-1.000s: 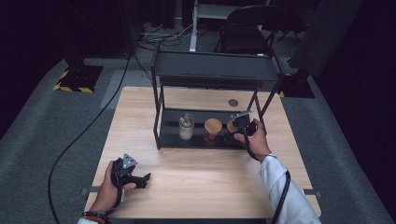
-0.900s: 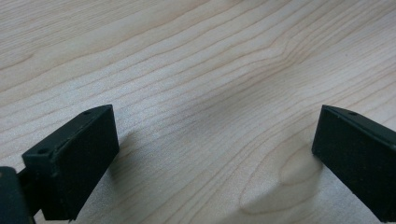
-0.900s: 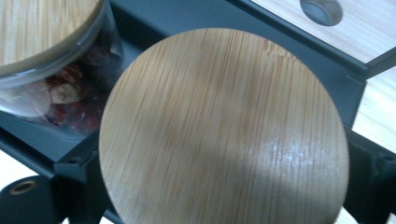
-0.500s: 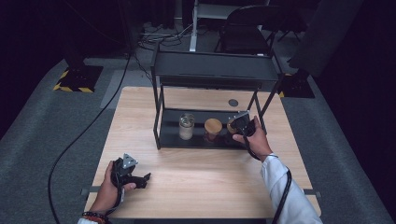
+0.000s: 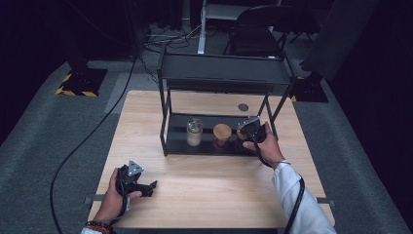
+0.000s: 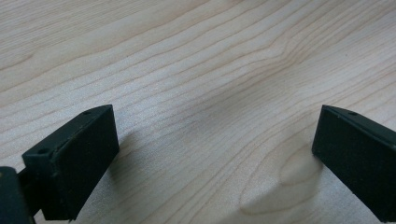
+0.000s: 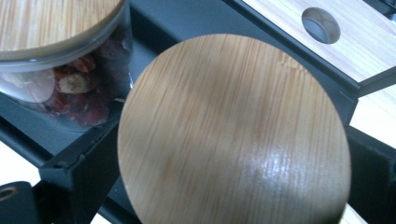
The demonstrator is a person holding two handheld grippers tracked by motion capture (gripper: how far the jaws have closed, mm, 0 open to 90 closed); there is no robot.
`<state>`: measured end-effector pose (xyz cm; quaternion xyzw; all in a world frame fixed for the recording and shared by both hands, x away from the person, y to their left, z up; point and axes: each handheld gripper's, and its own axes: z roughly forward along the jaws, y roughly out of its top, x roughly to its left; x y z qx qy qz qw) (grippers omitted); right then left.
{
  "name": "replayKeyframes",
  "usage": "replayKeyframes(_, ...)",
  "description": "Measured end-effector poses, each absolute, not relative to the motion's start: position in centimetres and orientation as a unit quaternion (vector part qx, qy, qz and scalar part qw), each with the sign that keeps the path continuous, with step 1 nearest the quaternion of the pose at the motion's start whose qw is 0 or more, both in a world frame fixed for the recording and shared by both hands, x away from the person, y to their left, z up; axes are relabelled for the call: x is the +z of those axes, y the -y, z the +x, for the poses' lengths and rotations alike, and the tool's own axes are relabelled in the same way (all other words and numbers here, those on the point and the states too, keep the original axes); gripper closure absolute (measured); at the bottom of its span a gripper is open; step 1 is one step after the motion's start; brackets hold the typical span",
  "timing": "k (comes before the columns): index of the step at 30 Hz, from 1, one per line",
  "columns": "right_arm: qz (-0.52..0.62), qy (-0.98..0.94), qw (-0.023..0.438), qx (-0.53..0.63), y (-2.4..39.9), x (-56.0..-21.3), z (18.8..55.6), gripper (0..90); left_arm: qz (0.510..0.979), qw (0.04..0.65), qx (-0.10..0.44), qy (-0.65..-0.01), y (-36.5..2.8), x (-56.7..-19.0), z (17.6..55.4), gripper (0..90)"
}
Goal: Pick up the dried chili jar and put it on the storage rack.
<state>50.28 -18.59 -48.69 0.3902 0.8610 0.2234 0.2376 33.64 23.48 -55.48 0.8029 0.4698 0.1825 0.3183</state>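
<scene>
Right gripper view: my right gripper [image 5: 249,127] jaws have just been opening around the bamboo-lidded jar [image 7: 233,135] on the shelf [image 5: 178,146], releasing it; left gripper [image 5: 146,186] is resting wide open, empty.

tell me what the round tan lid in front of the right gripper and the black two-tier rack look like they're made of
The round tan lid looks like bamboo or light wood: fine straight grain with a soft satin sheen. The black two-tier rack seems to be painted metal, judging by its thin straight legs and flat matte surfaces, though plastic parts cannot be ruled out.

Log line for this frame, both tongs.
left tongs: open, empty, low over table | right tongs: jaws just been opening, at right bamboo-lid jar on rack lower shelf, contact unclear
</scene>
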Motion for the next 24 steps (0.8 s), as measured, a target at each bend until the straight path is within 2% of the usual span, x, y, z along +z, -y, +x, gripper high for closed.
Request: replayKeyframes(24, 0.380, -0.855, 0.257, 0.243, 19.3, -47.5, 49.3, 3.9, 0.803, 0.318, 0.182, -0.470, -23.5, -55.5, 33.6, 0.2)
